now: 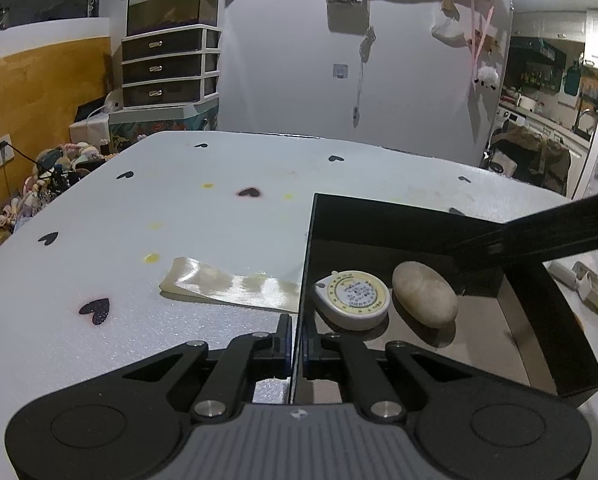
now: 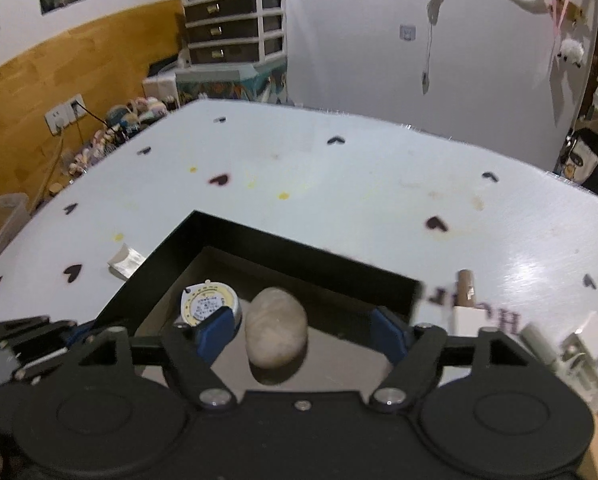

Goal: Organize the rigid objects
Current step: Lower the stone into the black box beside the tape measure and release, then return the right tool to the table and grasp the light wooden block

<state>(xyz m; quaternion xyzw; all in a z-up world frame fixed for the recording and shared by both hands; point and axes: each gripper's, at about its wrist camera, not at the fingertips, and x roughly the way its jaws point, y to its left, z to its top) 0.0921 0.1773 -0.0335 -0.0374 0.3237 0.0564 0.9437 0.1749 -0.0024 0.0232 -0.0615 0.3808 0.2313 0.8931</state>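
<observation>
A black open box (image 1: 539,300) (image 2: 299,256) stands on the white table. Inside lie a round white and yellow tape measure (image 1: 353,298) (image 2: 209,304) and a smooth beige stone (image 1: 425,294) (image 2: 277,326) side by side. My left gripper (image 1: 297,340) is shut on the box's left wall, one finger on each side. My right gripper (image 2: 303,334) is open and empty, held above the box with the stone between its blue pads (image 2: 219,330). The right gripper's arm (image 1: 547,232) crosses the box's far right corner in the left wrist view.
A shiny cream packet (image 1: 235,286) (image 2: 126,260) lies on the table left of the box. Small white and brown items (image 2: 499,316) lie right of the box. The white table (image 1: 179,200) carries heart stickers. Drawers and clutter stand beyond its far left edge.
</observation>
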